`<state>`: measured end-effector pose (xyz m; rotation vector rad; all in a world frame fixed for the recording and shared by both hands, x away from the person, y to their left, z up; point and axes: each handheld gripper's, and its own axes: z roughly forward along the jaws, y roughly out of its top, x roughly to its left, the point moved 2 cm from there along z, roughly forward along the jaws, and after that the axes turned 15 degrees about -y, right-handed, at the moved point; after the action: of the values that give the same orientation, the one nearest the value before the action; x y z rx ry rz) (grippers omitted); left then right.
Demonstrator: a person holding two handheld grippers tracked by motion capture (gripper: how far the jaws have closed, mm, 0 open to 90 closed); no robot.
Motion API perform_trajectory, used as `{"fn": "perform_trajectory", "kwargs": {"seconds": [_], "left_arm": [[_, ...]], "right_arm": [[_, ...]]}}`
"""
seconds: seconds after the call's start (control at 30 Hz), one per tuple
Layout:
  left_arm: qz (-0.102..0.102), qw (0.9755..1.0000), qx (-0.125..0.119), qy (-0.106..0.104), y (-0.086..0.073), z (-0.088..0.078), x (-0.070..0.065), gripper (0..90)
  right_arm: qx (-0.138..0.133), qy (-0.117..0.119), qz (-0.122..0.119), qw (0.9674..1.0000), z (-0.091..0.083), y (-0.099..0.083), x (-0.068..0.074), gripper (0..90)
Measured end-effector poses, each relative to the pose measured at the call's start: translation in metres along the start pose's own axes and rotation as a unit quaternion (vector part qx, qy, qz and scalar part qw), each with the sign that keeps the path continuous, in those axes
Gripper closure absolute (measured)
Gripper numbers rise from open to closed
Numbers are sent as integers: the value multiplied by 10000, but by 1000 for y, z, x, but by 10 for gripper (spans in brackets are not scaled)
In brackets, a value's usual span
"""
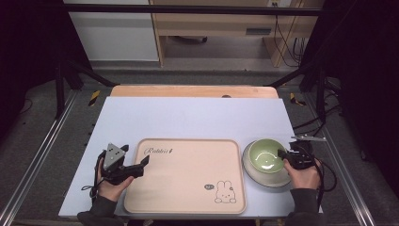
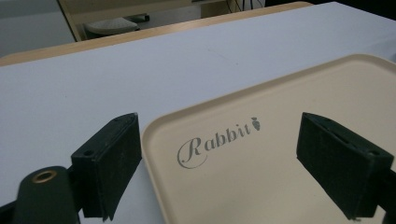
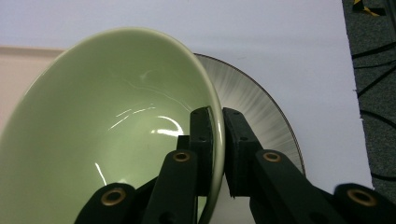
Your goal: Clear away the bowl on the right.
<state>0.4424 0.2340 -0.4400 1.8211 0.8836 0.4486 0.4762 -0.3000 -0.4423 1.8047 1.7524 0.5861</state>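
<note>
Bowl (image 3: 112, 135), green, sat on a grey plate (image 3: 261, 112) right of my "Rabbit" tray (image 1: 186, 176); right gripper (image 3: 218, 140) jaws clamped its rim. Left gripper (image 2: 219, 163) jaws spread wide over the tray's corner.

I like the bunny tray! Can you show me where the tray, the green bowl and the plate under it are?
tray (image 1: 183, 174), high view, on its bare middle.
green bowl (image 3: 107, 140), right gripper view, on its shiny inside.
plate (image 3: 252, 100), right gripper view, on the streaked grey part beside the bowl.
</note>
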Motion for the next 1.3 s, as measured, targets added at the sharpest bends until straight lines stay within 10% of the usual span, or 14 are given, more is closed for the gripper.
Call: {"fn": "perform_trajectory", "kwargs": {"seconds": [1.3], "left_arm": [[4, 10000, 13, 4, 0, -1, 1, 135]], "right_arm": [[-449, 194, -230, 9985, -31, 8, 13, 827]]}}
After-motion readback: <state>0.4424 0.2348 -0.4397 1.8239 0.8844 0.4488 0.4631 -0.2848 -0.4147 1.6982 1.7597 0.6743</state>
